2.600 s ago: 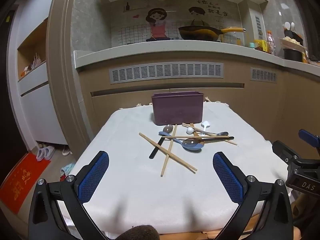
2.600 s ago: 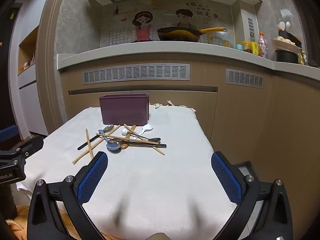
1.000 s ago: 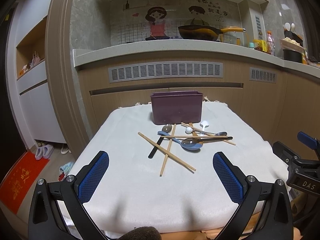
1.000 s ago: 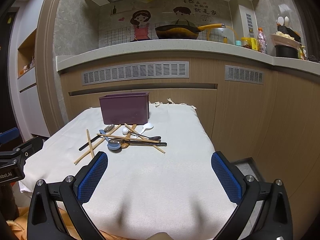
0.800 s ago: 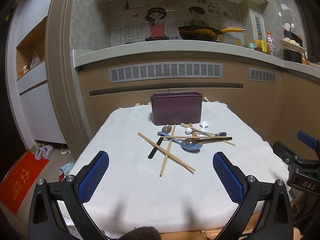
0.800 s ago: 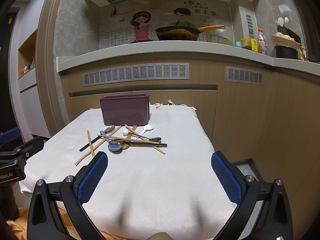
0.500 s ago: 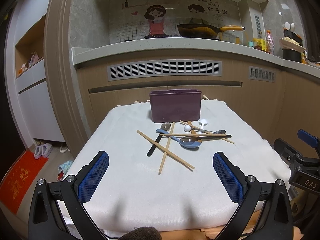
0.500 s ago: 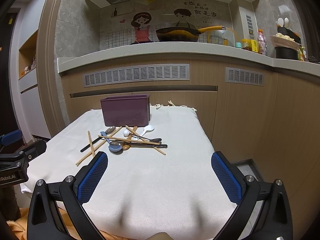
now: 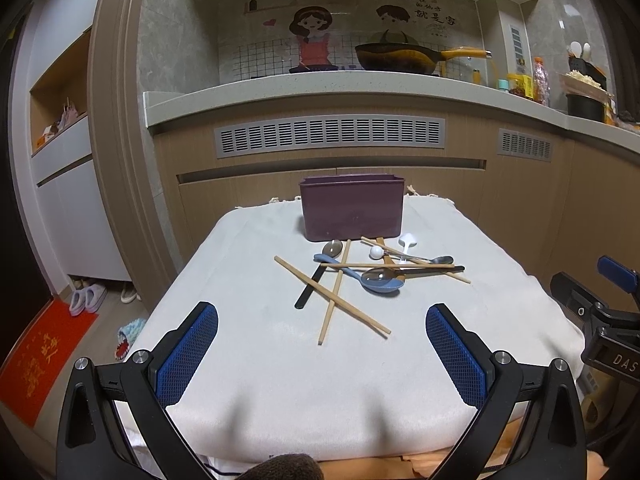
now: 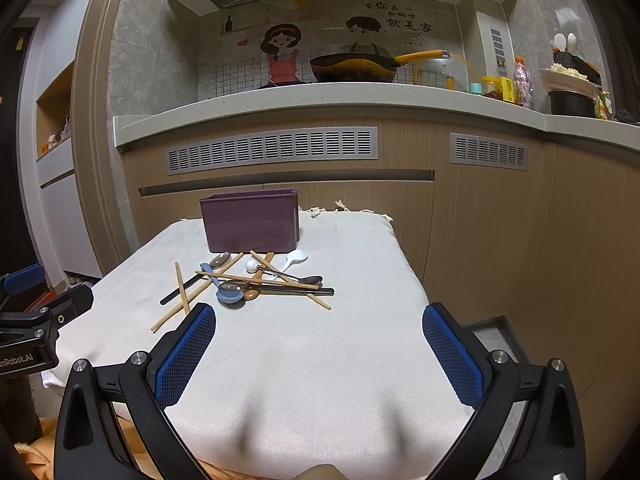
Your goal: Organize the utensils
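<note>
While both grippers hang short of the pile, nothing is yet sorted: the left gripper (image 9: 321, 344) has its jaws spread wide and holds nothing, and the right gripper (image 10: 319, 344) is likewise wide apart and empty.

At centre frame in both views, the utensils lie tangled on the cloth-covered worktop (image 9: 248, 360), just in front of the purple bin (image 9: 352, 207) that stands upright behind them. Two chopsticks (image 9: 332, 295) cross at the lower left of the heap; others run through the blue spoon (image 9: 382, 285), a metal spoon (image 9: 440, 260) and a white spoon (image 9: 407, 241).

The likely trouble is the overlap. Pulling one stick could drag or flip whatever rests across it, and a thin round stick may roll or pivot between flat pads if pinched off-centre. The soft cloth looks apt to give or bunch under a fingertip, so a low pinch might catch fabric along with the stick. Tipping a long piece into the bin carelessly could nudge the light bin backward.

The sticks are slender pale wood, the blue and white spoons smooth plastic by their look, the metal ones glossy, one with a black handle (image 9: 308, 292). The bin is matte, rectangular and thin-walled; the gripper pads (image 9: 188, 354) are blue and cross-hatched.
</note>
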Motion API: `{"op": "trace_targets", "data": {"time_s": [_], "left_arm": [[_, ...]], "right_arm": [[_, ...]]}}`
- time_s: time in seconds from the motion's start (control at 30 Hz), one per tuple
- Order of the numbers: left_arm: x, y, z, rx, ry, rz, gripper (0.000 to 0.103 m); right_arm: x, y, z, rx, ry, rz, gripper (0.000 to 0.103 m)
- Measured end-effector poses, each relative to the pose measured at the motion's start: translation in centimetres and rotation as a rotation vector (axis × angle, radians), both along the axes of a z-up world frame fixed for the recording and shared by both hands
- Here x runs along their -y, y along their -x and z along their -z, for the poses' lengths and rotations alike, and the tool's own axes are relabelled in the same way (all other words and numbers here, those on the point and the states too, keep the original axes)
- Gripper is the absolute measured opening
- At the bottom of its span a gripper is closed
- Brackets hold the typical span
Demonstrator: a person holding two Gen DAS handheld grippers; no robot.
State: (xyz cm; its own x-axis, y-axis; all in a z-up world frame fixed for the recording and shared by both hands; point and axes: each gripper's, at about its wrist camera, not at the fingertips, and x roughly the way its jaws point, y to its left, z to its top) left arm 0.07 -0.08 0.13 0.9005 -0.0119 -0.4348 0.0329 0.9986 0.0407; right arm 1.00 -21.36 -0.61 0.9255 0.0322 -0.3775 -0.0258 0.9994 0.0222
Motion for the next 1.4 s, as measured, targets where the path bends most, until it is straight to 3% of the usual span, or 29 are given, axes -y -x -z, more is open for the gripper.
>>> {"op": "trace_targets", "data": {"time_s": [0.7, 1.07, 1.4], "left_arm": [[-0.1, -1.0, -0.2, -0.011, -0.007, 0.0, 0.103], [-0.8, -5.0, -1.3, -0.006, -0.012, -0.003, 0.103], [-2.4, -10.8, -1.5, -0.054, 0.009, 0.011, 0.103]], "right_arm": [[-0.1, -0.7, -0.4, 0.001, 0.0, 0.001, 0.103], [-1.1, -3.6, -2.8, 0.06, 0.089, -0.014, 0.103], [-1.8, -9.7, -3.6, 0.005, 0.133, -0.077, 0.103]]}}
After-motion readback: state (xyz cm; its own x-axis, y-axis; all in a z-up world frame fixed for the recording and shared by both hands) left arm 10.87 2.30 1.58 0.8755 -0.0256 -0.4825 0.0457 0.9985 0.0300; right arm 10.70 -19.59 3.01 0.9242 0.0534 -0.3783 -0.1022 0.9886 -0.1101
